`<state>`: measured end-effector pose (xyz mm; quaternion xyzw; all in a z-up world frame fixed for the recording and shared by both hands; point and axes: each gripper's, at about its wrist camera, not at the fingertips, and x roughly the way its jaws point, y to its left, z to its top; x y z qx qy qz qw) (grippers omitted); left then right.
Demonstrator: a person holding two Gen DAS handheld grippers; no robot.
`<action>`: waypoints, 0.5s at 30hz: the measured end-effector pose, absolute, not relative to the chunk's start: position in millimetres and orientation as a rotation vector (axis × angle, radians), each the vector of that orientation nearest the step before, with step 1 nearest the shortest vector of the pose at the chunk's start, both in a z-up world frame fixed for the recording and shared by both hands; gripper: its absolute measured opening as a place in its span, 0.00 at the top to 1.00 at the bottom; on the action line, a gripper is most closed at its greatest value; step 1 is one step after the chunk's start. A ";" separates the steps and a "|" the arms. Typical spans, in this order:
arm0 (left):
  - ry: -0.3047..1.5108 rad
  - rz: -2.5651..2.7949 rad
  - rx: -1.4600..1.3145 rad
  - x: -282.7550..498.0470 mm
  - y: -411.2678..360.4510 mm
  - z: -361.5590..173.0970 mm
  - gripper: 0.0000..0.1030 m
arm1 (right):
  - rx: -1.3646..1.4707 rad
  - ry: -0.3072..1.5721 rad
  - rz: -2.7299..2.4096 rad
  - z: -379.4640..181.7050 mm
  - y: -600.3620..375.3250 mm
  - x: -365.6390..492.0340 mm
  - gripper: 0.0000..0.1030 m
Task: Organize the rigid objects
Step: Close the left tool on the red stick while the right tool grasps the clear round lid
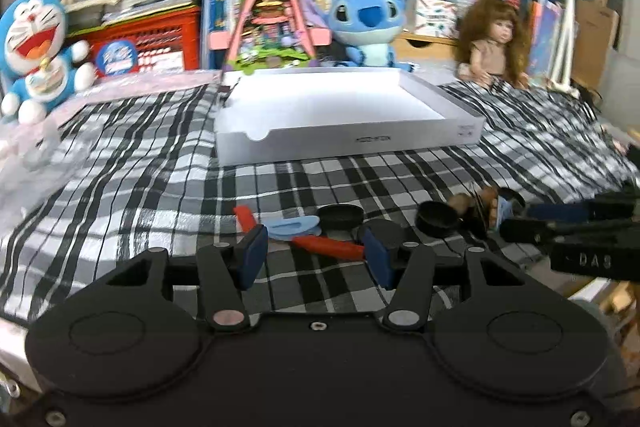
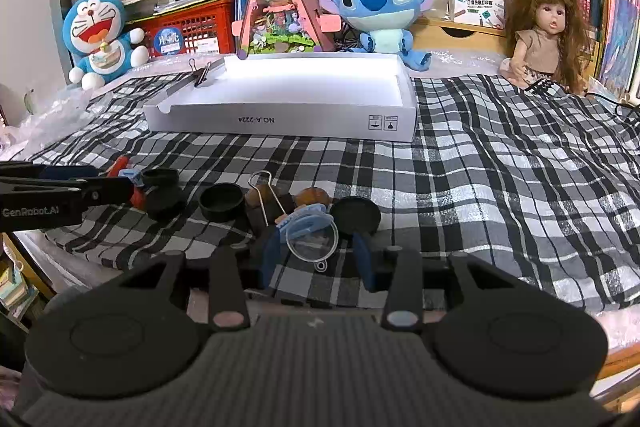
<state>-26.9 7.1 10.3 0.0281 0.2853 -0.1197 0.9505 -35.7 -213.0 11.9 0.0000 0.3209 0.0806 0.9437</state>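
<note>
The white box (image 2: 280,121) sits open on the checked cloth (image 2: 500,167), and the small hard things lie in a loose row on the cloth well in front of it, on my side. In front of the box's left half, my left gripper (image 1: 314,259) stands part-way open with nothing pressed between its blue pads; a red clip (image 1: 326,247) and a light blue clip (image 1: 292,227) lie on the cloth just beyond its tips, beside a black cap (image 1: 340,217). In front of the box's right half, my right gripper (image 2: 316,261) is part-way open too, and a clear round lens (image 2: 314,241) with a blue clip (image 2: 306,223) lies between its pads; I cannot tell whether the pads touch it. Another black cap (image 2: 222,202) and a black lid (image 2: 356,215) flank that spot.
</note>
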 end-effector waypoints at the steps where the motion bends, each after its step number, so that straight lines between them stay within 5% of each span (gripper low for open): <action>1: 0.574 -0.251 0.081 -26.9 5.4 9.5 0.50 | 0.000 0.655 0.165 12.1 -213.5 -34.9 0.54; 15: 0.587 -0.349 0.192 -23.9 1.0 -5.6 0.50 | -0.009 0.656 0.171 10.1 -213.1 -32.7 0.54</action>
